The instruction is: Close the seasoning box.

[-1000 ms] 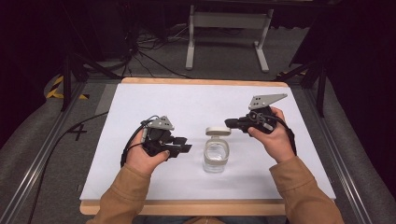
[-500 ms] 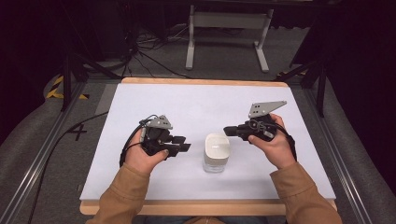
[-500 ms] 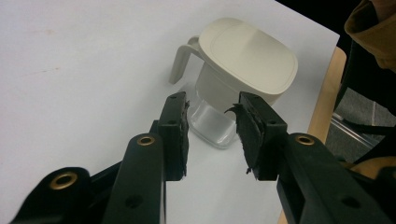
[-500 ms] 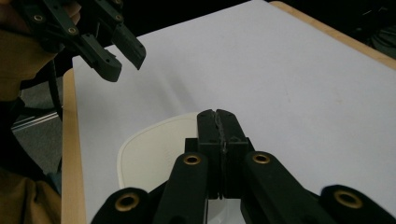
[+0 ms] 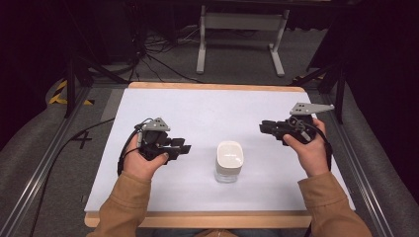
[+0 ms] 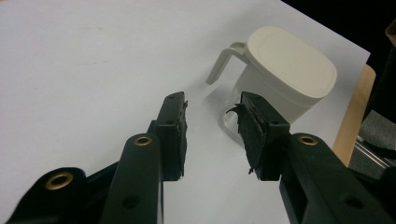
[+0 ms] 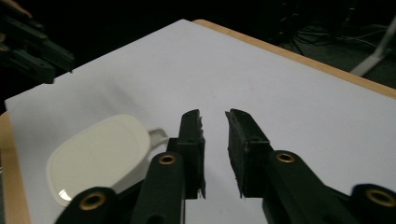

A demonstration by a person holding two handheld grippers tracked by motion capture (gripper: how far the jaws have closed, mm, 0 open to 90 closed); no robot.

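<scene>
A small clear jug (image 5: pixel 229 170) with a white lid (image 5: pixel 230 155) stands near the table's front middle. In the left gripper view the jug (image 6: pixel 261 93) shows its white handle (image 6: pixel 223 60) just beyond my left gripper (image 6: pixel 212 100). My left gripper (image 5: pixel 185 147) hovers to the jug's left; its jaws have just been opening, with nothing between them. To the jug's right, my right gripper (image 5: pixel 263 127) is apart from it. Its jaws have also just been opening and hold nothing. The right gripper view has the lid (image 7: pixel 100 154) low and left of my right gripper (image 7: pixel 212 114).
The white table top (image 5: pixel 207 113) has a wooden edge (image 5: pixel 197 219) at the front. Metal rails (image 5: pixel 44 163) run along both sides. A grey stand (image 5: pixel 242 29) and cables lie on the floor behind the table.
The lid held over the jug by my right gripper now sits on the jug. My right gripper has let go, opened and drawn back to the right. The left hand has stayed put.
</scene>
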